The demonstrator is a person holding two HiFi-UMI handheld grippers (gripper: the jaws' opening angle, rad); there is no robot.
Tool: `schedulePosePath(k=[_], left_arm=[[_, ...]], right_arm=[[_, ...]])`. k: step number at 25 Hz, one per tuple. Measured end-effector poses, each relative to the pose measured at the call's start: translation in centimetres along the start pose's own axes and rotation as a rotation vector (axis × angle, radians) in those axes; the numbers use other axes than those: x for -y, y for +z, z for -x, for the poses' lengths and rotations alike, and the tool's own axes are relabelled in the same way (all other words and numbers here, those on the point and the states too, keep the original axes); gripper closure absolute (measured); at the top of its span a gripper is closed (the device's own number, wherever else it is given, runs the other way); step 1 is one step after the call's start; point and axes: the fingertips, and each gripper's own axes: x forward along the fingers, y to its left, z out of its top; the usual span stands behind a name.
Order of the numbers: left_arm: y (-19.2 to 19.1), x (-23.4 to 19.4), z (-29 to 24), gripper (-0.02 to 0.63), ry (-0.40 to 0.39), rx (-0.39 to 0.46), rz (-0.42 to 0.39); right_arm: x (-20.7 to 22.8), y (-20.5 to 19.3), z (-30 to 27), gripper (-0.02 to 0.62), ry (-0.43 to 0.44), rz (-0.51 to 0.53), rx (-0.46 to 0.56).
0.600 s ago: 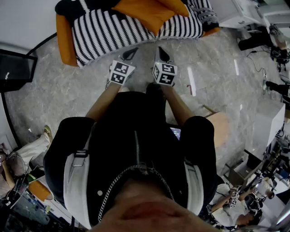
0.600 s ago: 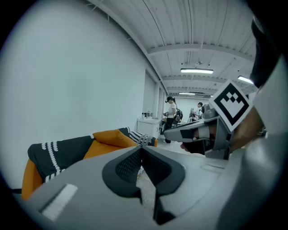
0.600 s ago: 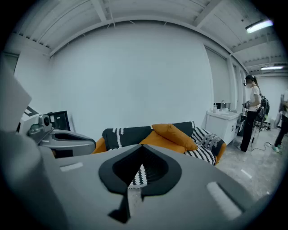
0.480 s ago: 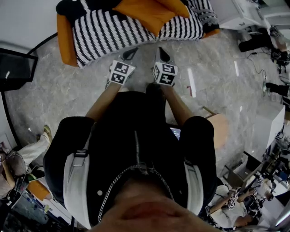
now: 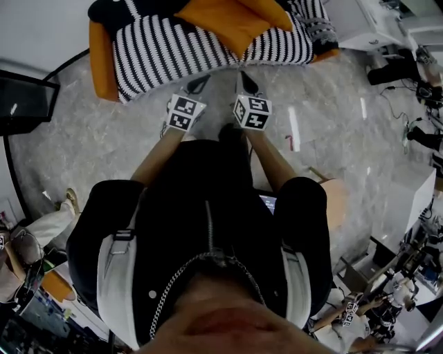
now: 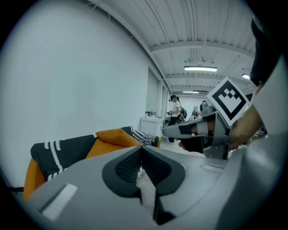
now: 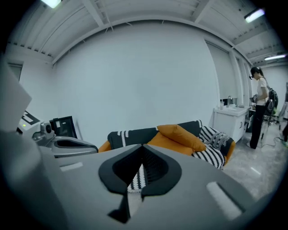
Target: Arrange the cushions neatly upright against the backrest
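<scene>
An orange sofa draped with a black-and-white striped throw (image 5: 173,45) stands ahead of me. Two orange cushions (image 5: 232,21) lie tilted on the seat, overlapping, in front of the dark backrest (image 7: 135,134). A small grey patterned cushion (image 7: 220,139) rests at the sofa's right end. My left gripper (image 5: 199,83) and right gripper (image 5: 247,81) hover side by side over the floor just short of the sofa's front edge. Both are shut with nothing between their jaws. From the left gripper view, the orange cushions (image 6: 114,137) sit beyond the closed jaws.
A dark monitor (image 5: 24,104) stands to the left of the sofa. A white cabinet (image 7: 229,119) and a standing person (image 7: 260,105) are off to the right. A brown box (image 5: 332,193) sits on the marble floor (image 5: 90,148) beside me. Cluttered workstations line the room's edges.
The head view has shifted slightly; both grippers stay shut in about the same place in front of the sofa. People at the room's lower edges have moved a little.
</scene>
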Motion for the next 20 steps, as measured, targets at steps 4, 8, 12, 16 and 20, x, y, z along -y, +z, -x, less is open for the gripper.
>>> schedulePosePath(k=[4,8,12,16,20], left_arm=[[0.3,0.5,-0.9,0.595,-0.003,-0.014,-0.005],[0.7,0.7,-2.9,0.595,-0.005,-0.028,-0.012],[1.6,1.0,-7.7,0.595,0.009,-0.042,-0.014],[2.8,1.1,-11.8,0.595,0.033,-0.055,-0.021],[3.6,0.4,-15.4,0.595,0.075,-0.065,-0.014]], right_arm=[[1.4,0.2,-0.1,0.592,0.001,-0.033,0.002],[3.6,0.2,-1.4,0.592,0.008,-0.050,-0.016],[8.5,0.6,-4.1,0.592,0.017,-0.066,-0.039],[12.6,1.8,-6.7,0.592,0.044,-0.069,-0.048],[16.6,3.1,-9.7,0.592,0.054,-0.084,-0.056]])
